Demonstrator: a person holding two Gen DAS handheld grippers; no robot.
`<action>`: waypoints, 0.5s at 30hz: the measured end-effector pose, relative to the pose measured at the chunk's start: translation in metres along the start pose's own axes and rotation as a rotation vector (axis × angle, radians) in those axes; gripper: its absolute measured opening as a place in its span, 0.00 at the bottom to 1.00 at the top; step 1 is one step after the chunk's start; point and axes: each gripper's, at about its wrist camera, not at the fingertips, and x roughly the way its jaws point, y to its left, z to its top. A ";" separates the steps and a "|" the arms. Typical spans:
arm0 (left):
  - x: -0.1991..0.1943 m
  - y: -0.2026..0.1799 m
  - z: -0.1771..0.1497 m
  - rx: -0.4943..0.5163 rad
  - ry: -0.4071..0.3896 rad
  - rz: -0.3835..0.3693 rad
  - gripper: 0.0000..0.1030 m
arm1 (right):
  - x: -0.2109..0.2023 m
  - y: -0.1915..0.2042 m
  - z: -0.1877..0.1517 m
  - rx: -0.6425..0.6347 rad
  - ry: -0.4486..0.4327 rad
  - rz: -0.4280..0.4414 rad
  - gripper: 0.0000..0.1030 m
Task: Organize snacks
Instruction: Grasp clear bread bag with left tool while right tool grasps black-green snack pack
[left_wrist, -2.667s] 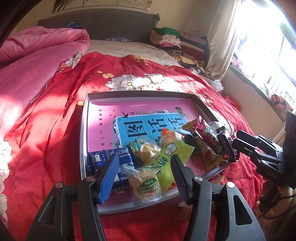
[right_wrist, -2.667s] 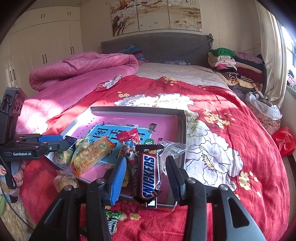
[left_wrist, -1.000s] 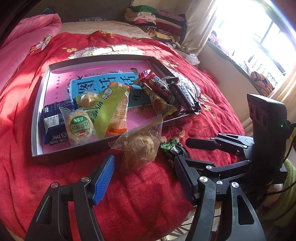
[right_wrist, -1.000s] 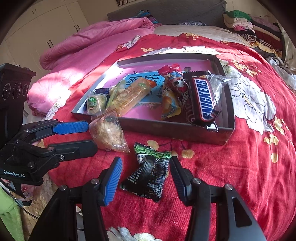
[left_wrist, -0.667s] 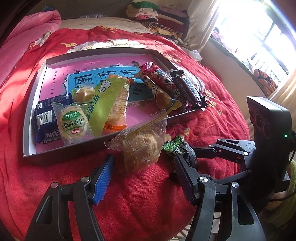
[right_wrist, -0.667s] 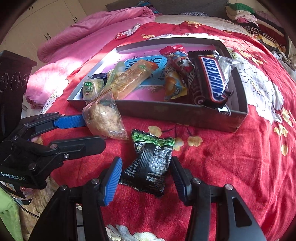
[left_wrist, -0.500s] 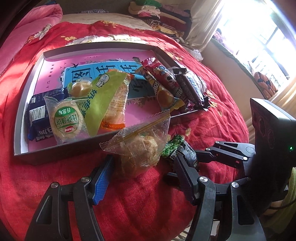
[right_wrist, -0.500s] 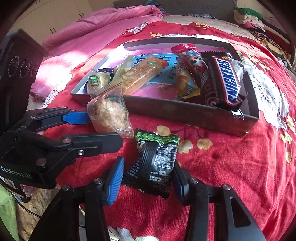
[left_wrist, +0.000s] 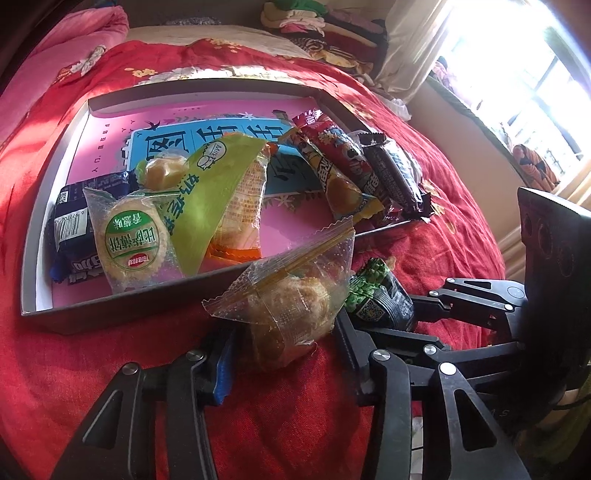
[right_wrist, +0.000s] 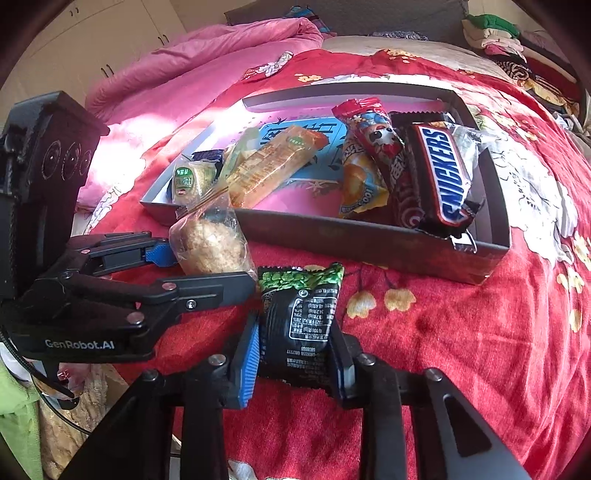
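A grey tray (left_wrist: 110, 310) (right_wrist: 332, 236) on the red bedspread holds several wrapped snacks, among them a Snickers bar (right_wrist: 443, 177) and a round green-label biscuit (left_wrist: 129, 243). My left gripper (left_wrist: 284, 354) is shut on a clear bag with a crumbly cake (left_wrist: 291, 306) (right_wrist: 210, 240), just in front of the tray's near wall. My right gripper (right_wrist: 295, 354) is shut on a black and green snack packet (right_wrist: 299, 317) (left_wrist: 380, 295), beside the clear bag on the bedspread. In the right wrist view my left gripper (right_wrist: 207, 266) shows at the left.
A pink quilt (right_wrist: 221, 48) lies bunched at the bed's far left. Folded clothes (left_wrist: 325, 22) are stacked by the headboard. A bright window (left_wrist: 535, 74) and wall run along the bed's right side.
Both grippers moved down from the tray to the two snacks in front of it, then closed: the left on the clear cake bag, the right on the black and green packet.
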 end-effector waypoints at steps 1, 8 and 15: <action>0.000 0.001 0.001 -0.002 0.001 -0.003 0.44 | 0.000 0.000 0.000 0.002 -0.001 0.002 0.31; -0.019 0.007 0.000 -0.041 -0.023 -0.052 0.39 | -0.013 0.001 0.000 -0.008 -0.043 0.034 0.31; -0.055 0.017 0.004 -0.063 -0.122 -0.022 0.39 | -0.031 0.001 0.004 -0.001 -0.128 0.050 0.31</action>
